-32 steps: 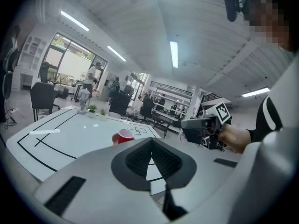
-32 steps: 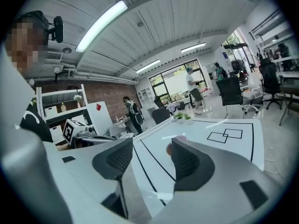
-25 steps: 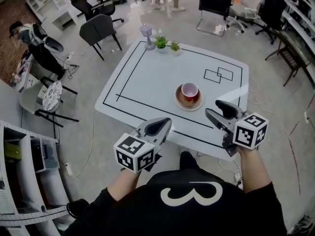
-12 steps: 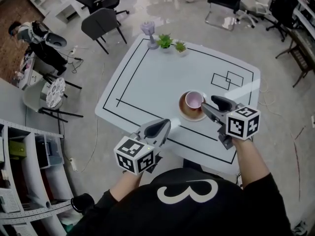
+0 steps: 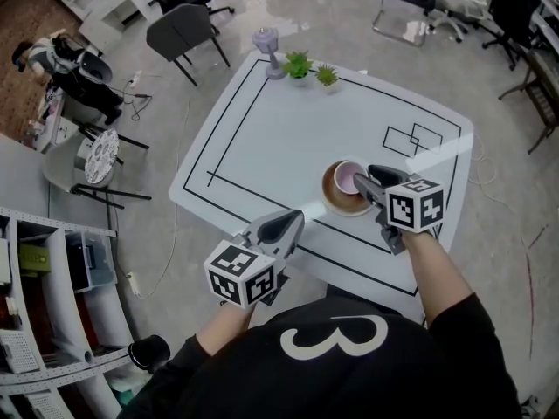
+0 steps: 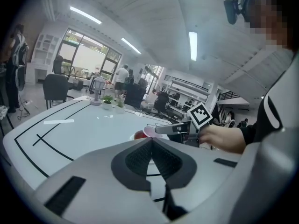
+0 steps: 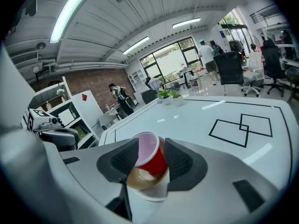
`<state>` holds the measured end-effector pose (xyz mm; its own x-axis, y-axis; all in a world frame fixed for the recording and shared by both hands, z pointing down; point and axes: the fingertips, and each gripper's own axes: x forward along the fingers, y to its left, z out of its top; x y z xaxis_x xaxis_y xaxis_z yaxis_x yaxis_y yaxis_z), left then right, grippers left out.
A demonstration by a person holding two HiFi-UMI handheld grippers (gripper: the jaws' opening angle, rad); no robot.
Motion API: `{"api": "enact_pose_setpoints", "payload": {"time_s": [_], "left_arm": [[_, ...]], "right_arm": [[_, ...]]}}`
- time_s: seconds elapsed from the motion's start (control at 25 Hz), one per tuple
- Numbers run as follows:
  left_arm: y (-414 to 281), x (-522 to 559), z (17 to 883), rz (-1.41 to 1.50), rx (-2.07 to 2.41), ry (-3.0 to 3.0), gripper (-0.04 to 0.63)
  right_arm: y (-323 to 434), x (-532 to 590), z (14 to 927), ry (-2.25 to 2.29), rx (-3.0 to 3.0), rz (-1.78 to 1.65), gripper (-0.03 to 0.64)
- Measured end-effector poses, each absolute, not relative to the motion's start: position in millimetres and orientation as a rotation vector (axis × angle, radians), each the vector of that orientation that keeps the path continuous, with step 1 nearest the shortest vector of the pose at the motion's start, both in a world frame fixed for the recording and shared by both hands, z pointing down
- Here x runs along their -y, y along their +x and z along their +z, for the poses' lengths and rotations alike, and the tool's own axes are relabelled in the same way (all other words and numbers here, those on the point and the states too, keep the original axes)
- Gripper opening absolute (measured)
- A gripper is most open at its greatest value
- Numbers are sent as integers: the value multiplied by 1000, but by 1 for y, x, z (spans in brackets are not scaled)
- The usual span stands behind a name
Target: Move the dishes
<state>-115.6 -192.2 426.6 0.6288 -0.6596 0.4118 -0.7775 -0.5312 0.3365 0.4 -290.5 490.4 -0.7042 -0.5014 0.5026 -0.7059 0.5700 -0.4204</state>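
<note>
Looking down over a white table (image 5: 262, 138) ruled with black lines, in an open office with chairs and shelving around it and small potted plants (image 5: 299, 64) at the far edge. Sitting on the table's near right part, inside the black border: a brown saucer (image 5: 332, 195) carrying a red cup (image 5: 348, 178) with a pale inside. Hovering at that cup with the right gripper (image 5: 367, 175), jaws spread about cup-wide, one pad on each side of the cup wall, right at it but not plainly squeezing. Holding the left gripper (image 6: 151, 155) over the near table edge, well apart from the dishes, jaws pressed together on nothing. Judging the step in hand as the grasp ahead of the move. Risking a tipped cup by closing off-centre or too high near the rim, with the cup apparently only resting loose on the saucer. Risking a cup squirting out of the pads by pinching too hard on what looks like a thin wall. Risking also a saucer dragged askew toward the near edge through catching its rim with a pad while lifting. Probably needing the idle left gripper for the saucer.
</note>
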Motion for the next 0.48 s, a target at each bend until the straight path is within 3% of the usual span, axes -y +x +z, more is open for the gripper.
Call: {"api": "enact_pose_setpoints", "payload": {"time_s": [0.28, 0.48], "left_arm": [[-122, 193, 432, 333, 1133, 2351, 2], [-128, 194, 427, 323, 1150, 2355, 2]], "right_arm": [[-3, 293, 501, 999, 2468, 905, 123], [1, 294, 501, 1046, 2446, 897, 45]]}}
